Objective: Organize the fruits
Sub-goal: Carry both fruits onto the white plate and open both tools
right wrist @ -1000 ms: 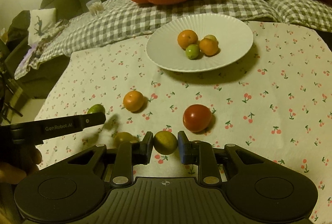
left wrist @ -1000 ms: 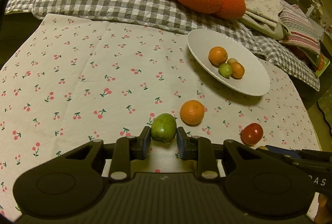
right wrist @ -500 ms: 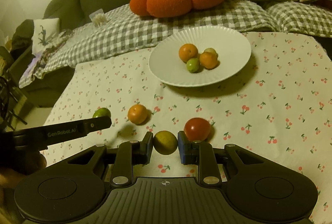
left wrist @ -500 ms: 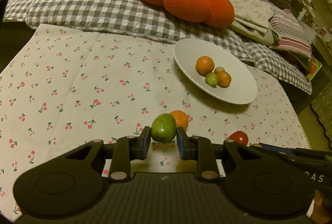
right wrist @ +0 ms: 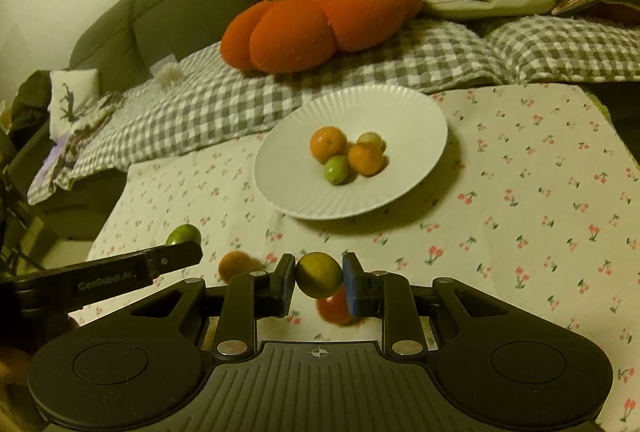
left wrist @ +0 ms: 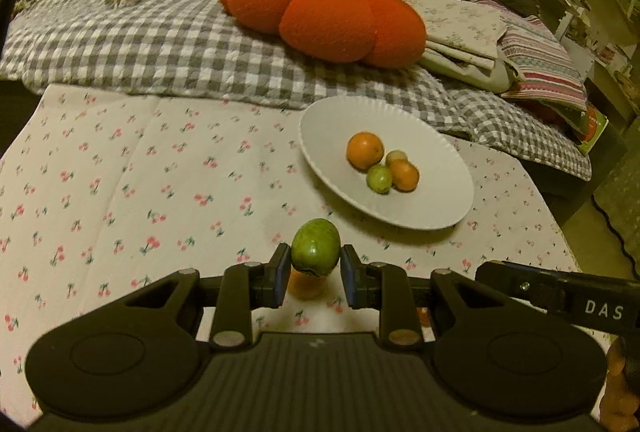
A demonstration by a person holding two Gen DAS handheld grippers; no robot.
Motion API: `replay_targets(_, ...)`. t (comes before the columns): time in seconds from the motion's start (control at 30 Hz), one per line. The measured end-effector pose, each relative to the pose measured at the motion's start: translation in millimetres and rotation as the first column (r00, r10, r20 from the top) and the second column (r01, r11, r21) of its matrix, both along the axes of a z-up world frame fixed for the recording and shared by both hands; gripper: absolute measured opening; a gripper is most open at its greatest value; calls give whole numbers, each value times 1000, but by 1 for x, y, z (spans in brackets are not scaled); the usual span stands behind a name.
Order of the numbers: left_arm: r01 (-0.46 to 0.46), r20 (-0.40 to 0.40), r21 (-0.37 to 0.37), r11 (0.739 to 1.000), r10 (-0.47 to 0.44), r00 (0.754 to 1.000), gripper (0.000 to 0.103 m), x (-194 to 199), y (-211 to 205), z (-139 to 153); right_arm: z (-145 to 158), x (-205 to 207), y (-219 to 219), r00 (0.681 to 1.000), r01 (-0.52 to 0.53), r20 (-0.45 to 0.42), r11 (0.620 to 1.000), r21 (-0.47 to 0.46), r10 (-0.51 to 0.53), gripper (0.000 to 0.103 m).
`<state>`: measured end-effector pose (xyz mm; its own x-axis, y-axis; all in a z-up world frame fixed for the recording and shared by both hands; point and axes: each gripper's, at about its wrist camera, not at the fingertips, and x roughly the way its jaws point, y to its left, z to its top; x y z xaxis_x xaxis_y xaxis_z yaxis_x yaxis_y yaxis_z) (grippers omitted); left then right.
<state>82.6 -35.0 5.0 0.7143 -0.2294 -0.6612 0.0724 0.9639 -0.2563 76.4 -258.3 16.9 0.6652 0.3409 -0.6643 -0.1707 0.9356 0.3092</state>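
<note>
Left wrist view: you are holding a green fruit (left wrist: pixel 316 247) pinched in the left claw (left wrist: pixel 315 268), lifted above the cherry-print counter (left wrist: pixel 120 184). Directly below it an orange (left wrist: pixel 306 285) is sitting on the cloth, partly hidden. Ahead and to the right, a white plate (left wrist: pixel 432 208) is already carrying four small fruits: two orange ones, a green one and a pale one, clustered together near its middle. The other tool's arm is reaching in at the lower right.

In the right wrist view, the right claw (right wrist: pixel 319 278) is gripping a yellow-green fruit (right wrist: pixel 319 274), also raised off the counter. Beneath it a red tomato (right wrist: pixel 336 308) is lying on the cloth, half covered by the claw. The orange (right wrist: pixel 238 264) is resting to its left, blurred. The plate (right wrist: pixel 304 192) is sitting ahead, near but not yet under either claw.

Judging from this, the task is roughly halfway: four fruits are plated, two are in the air on their way, and the orange and the tomato are waiting on the counter.
</note>
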Motion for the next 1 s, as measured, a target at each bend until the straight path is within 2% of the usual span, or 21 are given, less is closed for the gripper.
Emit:
replay_targets(0.47,27,17,29,999,-27,999,25,36,-13,4,-4,40,-22,997,71,12,997,19,-72,23)
replay_targets(0.7,48,32,29,998,-49,998,25,65,-19,-3,-12,60,-39,994,113,-7,991,71,-112,23)
replay_targets(1.0,123,69,61,991,-127,989,25,86,-39,-14,-19,90,-34,994,104,13,994,37,-104,23)
